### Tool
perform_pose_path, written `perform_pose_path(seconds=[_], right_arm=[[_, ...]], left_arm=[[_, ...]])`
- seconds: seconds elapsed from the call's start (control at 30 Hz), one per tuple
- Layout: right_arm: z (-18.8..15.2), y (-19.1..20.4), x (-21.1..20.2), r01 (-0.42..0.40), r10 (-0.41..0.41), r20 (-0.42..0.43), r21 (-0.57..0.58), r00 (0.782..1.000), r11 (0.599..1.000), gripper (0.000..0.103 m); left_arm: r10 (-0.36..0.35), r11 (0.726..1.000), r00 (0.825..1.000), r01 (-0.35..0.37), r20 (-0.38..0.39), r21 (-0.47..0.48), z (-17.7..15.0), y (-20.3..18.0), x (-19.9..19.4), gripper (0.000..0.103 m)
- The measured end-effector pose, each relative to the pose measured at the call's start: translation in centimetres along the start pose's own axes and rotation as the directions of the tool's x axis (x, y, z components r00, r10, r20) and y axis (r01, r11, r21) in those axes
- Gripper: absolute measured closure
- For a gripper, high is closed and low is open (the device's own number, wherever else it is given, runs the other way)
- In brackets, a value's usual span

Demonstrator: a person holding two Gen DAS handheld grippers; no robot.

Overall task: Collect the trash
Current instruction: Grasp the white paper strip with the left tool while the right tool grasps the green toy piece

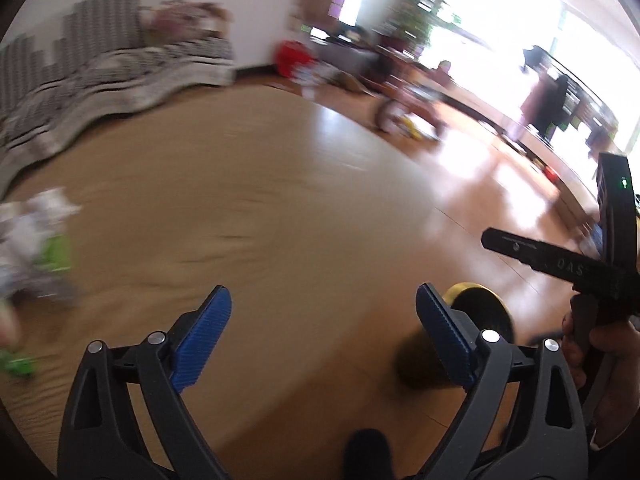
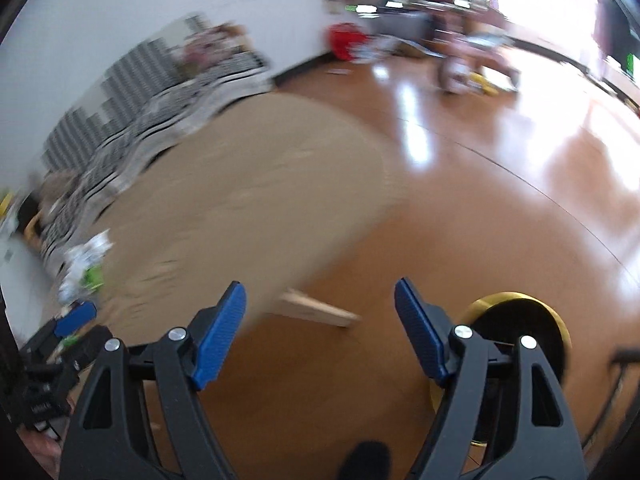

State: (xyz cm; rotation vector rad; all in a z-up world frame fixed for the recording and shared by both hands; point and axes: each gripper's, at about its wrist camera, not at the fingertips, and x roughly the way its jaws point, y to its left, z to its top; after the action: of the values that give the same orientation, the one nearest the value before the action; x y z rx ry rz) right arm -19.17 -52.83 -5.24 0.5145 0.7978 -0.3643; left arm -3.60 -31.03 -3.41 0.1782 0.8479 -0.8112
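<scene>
Black claw (image 1: 323, 334) arms, ribbed blue pads (image 1: 202, 344), silver rivets

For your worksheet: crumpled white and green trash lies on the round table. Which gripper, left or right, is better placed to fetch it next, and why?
Probably the left gripper. Its open, empty jaws hang over the table, with the trash nearby. The right gripper, also open and empty, sits over the floor beyond the table's edge.

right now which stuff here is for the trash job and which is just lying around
For the job:
- crumpled wrappers on the table
- round bin on the floor

Just lying about:
- striped sofa
- red bag
- plant
</scene>
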Motion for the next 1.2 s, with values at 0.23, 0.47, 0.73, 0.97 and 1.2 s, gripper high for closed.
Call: perform_pose_path(seconds=[0.23, 0.47, 0.73, 0.97, 1.2], right_arm=[[-0.5, 17.6, 4.7, -0.21, 0.195, -0.087, -0.24, 0.977, 0.948, 0.029], [-5.2, 33.0, 8.0, -0.37, 0.303, -0.219, -0.423, 0.927, 0.827, 0.029], [-11.2, 41.6, 10.5, -0.395, 0.266, -0.298, -0.578, 0.917, 0.714, 0.029], [-13.3, 45.0, 14.0, -0.395, 0.223, -0.338, -0.623, 0.914, 0.676, 0.029], [-13.8, 45.9, 14.9, -0.381, 0.205, -0.333, -0.648, 0.92, 0.659, 0.068]], left_arm=[[0.27, 0.948, 0.961, -0.257, 0.05, -0.185, -2.4, 15.7, -7.9, 0.012], [0.438, 0.815, 0.898, -0.41, -0.027, -0.41, -7.6, 29.5, -12.9, 0.012], [0.461, 0.749, 0.878, -0.463, -0.129, -0.474, -11.2, 37.2, -11.4, 0.012], [0.454, 0.765, 0.879, -0.469, -0.146, -0.441, -10.6, 38.2, -8.4, 0.012], [0.51, 0.761, 0.846, -0.529, -0.159, -0.375, -10.1, 37.6, -7.1, 0.051]])
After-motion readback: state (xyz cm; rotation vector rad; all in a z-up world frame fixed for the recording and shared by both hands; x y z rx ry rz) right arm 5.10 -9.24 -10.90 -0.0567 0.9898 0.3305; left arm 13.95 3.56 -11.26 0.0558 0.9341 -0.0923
